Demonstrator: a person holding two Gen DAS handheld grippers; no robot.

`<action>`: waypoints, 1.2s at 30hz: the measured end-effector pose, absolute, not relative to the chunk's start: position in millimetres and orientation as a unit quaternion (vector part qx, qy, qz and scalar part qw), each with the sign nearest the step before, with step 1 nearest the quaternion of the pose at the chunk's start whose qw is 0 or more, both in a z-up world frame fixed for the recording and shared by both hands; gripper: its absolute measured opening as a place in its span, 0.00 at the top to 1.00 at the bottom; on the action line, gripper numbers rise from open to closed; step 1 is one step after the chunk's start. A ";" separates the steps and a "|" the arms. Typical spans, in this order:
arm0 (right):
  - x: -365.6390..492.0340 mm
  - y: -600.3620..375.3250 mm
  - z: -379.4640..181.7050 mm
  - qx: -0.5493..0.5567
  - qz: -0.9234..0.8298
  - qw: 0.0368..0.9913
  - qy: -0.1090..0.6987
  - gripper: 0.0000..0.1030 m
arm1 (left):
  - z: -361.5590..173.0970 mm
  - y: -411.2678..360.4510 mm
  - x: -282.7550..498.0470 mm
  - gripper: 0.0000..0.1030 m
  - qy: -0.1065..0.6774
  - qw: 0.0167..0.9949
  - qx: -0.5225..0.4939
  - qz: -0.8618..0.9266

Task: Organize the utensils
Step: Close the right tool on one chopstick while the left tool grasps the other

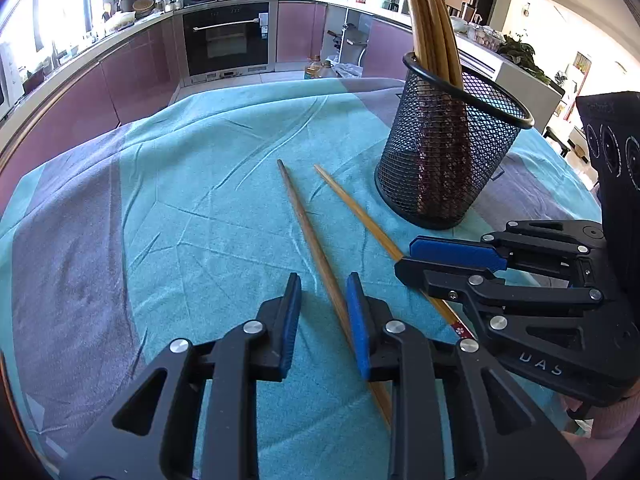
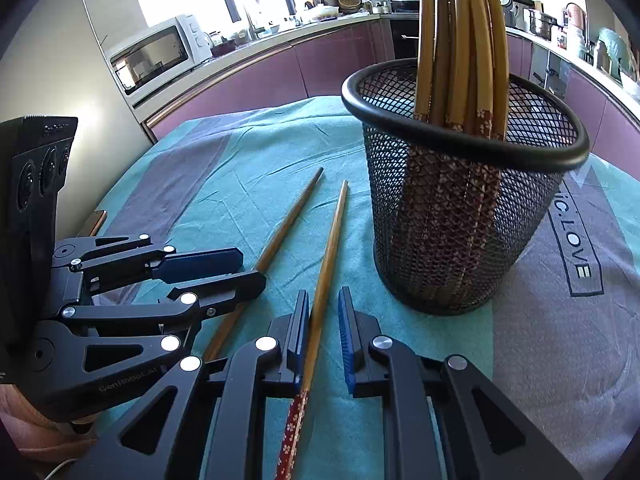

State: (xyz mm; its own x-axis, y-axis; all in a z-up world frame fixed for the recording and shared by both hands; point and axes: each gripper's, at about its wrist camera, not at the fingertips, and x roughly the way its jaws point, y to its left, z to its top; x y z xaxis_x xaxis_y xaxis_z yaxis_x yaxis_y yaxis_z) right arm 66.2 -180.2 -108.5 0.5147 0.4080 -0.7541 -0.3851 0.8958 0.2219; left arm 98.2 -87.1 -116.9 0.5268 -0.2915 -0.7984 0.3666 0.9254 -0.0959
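Observation:
Two loose wooden chopsticks lie side by side on the teal cloth (image 1: 192, 208). My left gripper (image 1: 324, 284) straddles the left chopstick (image 1: 308, 232). That stick lies against the right pad with a gap to the left pad, so the jaws stand open. My right gripper (image 2: 324, 296) straddles the other chopstick (image 2: 332, 240), whose red flowered end points toward the camera. It rests by the left pad and is clear of the right one. A black mesh cup (image 2: 460, 240) with several upright chopsticks (image 2: 460, 40) stands just beyond, to the right.
The other views show the right gripper (image 1: 404, 258) beside the mesh cup (image 1: 440, 168) and the left gripper (image 2: 252, 268) at the left. Purple kitchen cabinets, an oven (image 1: 226, 40) and a microwave (image 2: 156, 54) ring the table. Grey cloth with lettering (image 2: 572, 240) lies right of the cup.

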 end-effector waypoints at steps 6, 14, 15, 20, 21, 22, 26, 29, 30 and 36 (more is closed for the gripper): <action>69.2 -179.7 -108.6 0.014 0.224 0.871 0.436 0.89 | -116.9 -86.6 99.7 0.85 0.450 0.872 0.034 -0.189; 65.4 -188.6 -109.7 0.050 0.224 0.871 0.434 0.94 | -119.4 -80.0 89.0 0.90 0.453 0.872 0.012 -0.185; 64.0 -189.6 -108.9 0.053 0.225 0.871 0.433 0.94 | -119.7 -79.4 87.2 0.91 0.454 0.872 0.009 -0.185; 54.4 -193.1 -102.2 0.060 0.240 0.872 0.422 0.94 | -120.6 -76.9 76.7 0.92 0.457 0.870 0.002 -0.184; 52.5 -192.1 -101.1 0.058 0.245 0.872 0.421 0.94 | -120.6 -77.2 74.7 0.92 0.458 0.870 0.002 -0.185; 50.5 -190.5 -100.4 0.054 0.250 0.871 0.420 0.94 | -121.0 -77.4 73.0 0.92 0.458 0.869 0.002 -0.185; 45.2 -184.0 -101.5 0.044 0.264 0.864 0.426 0.94 | -120.2 -80.8 64.9 0.92 0.459 0.868 0.006 -0.191; 45.9 -184.3 -105.4 0.043 0.263 0.862 0.432 0.94 | -120.5 -82.8 62.1 0.92 0.459 0.868 0.012 -0.191; 46.3 -184.4 -106.9 0.043 0.259 0.861 0.435 0.94 | -120.8 -83.4 61.9 0.92 0.460 0.867 0.012 -0.192; 46.2 -180.9 -112.1 0.026 0.248 0.864 0.438 0.92 | -119.8 -86.7 64.9 0.83 0.457 0.867 0.027 -0.196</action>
